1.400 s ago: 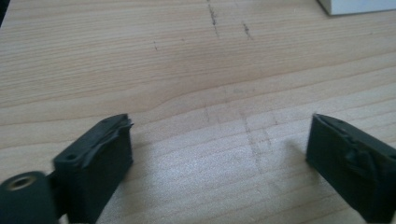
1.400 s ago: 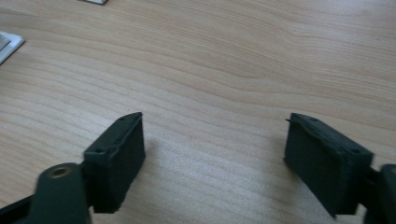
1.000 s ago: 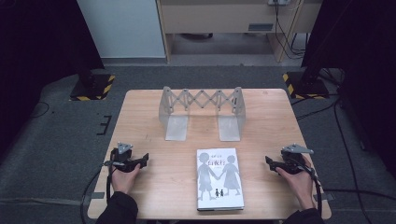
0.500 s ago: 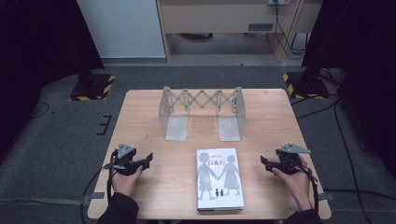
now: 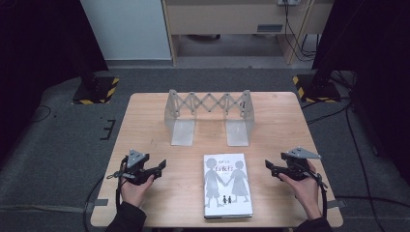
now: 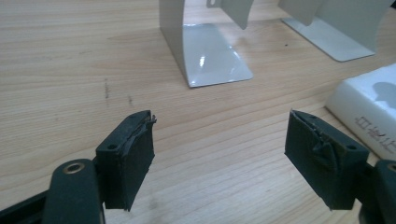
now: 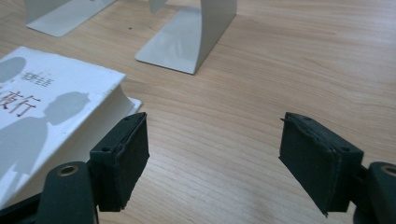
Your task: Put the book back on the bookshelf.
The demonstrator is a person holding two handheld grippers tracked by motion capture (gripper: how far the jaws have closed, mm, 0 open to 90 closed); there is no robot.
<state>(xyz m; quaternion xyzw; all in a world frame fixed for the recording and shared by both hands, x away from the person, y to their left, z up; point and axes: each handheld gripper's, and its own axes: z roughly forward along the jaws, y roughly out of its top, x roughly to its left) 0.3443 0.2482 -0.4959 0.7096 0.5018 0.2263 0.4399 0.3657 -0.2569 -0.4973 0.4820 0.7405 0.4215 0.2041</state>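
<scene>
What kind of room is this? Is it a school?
More likely a lab or recording room. A bare wooden table stands on grey carpet, black stands with striped bases flank it, and cables hang behind. A book lies waiting.

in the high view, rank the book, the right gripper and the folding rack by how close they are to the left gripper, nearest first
1. Book: lying flat just beside the left gripper, toward the middle of the table's near edge.
2. Folding rack: standing toward the far side of the table.
3. Right gripper: beyond the book, on the opposite side.

One book (image 5: pixel 227 184), one expandable bookend rack (image 5: pixel 209 116), apparently
</scene>
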